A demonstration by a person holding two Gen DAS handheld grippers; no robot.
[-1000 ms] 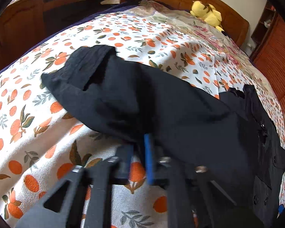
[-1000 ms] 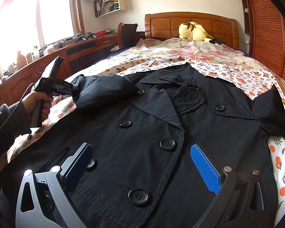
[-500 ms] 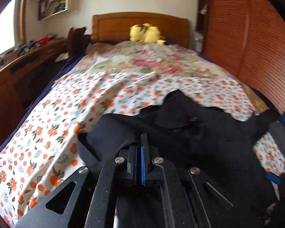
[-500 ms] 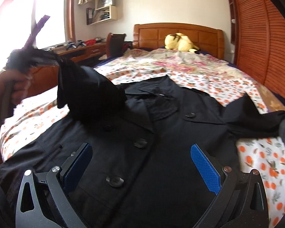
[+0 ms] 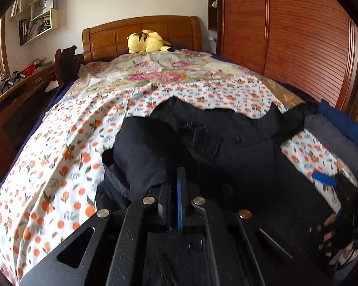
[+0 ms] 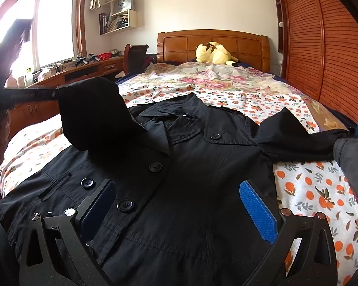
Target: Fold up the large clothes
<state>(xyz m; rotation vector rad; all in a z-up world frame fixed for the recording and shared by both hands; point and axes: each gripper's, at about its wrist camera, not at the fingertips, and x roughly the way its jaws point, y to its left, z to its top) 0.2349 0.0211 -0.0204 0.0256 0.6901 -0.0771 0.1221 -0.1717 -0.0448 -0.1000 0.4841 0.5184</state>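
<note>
A black double-breasted coat lies face up, buttons showing, on a bed sheet printed with oranges. My left gripper is shut on the end of the coat's left sleeve. In the right wrist view that sleeve hangs lifted off the bed over the coat's left chest, and the left gripper holds it from the left with a hand behind. My right gripper hovers open low over the coat's front, nothing between its blue pads. The other sleeve lies spread out to the right.
A yellow plush toy sits by the wooden headboard. A desk runs along the left under the window. Slatted wardrobe doors close off the right. Grey and blue clothes lie at the bed's right edge.
The left gripper has raised the sleeve off the sheet and carried it in over the coat, rolling as it went. The right gripper has shifted slightly over the coat and stays open.
</note>
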